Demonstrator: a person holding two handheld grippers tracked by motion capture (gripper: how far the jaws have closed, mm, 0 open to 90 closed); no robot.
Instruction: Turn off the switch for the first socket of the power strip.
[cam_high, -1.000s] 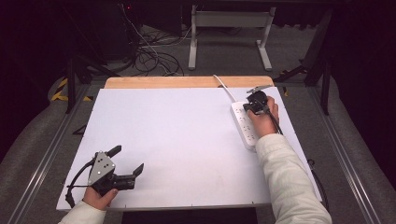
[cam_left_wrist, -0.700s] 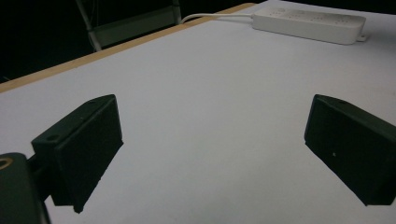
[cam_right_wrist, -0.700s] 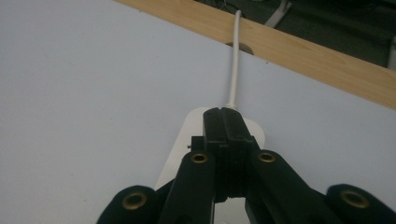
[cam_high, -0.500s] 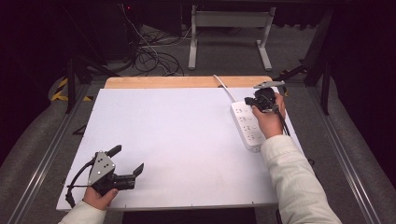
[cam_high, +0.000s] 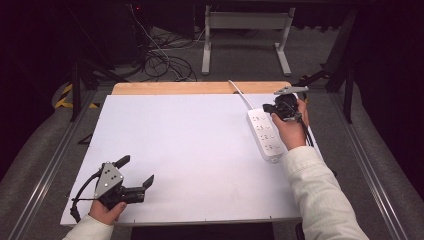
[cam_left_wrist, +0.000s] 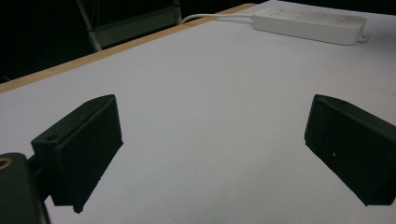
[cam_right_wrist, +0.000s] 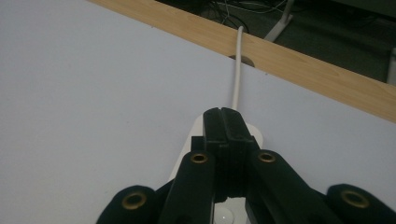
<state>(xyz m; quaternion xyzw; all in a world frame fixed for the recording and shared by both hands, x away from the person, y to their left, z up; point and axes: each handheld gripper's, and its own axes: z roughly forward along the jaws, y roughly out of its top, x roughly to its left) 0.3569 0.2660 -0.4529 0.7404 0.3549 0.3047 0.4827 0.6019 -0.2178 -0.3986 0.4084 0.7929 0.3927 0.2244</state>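
Power strip (cam_high: 263, 134) lying flat near the right edge of the white desk (cam_high: 180, 150), with the right tool (cam_high: 276, 108) poised over its far end.

The strip is judged rigid, light and smooth-shelled, so it may slide under a push; its long side walls offer the surest hold, while its white cord (cam_right_wrist: 237, 70) will tug at the far end, where it runs off over the wooden back edge (cam_right_wrist: 299, 60). The right tool has its jaws pressed fully together with nothing between them. The left tool (cam_high: 135, 172), at the near left corner, stands wide apart and empty. Broad bare desk lies to the strip's left; little room remains on its right.
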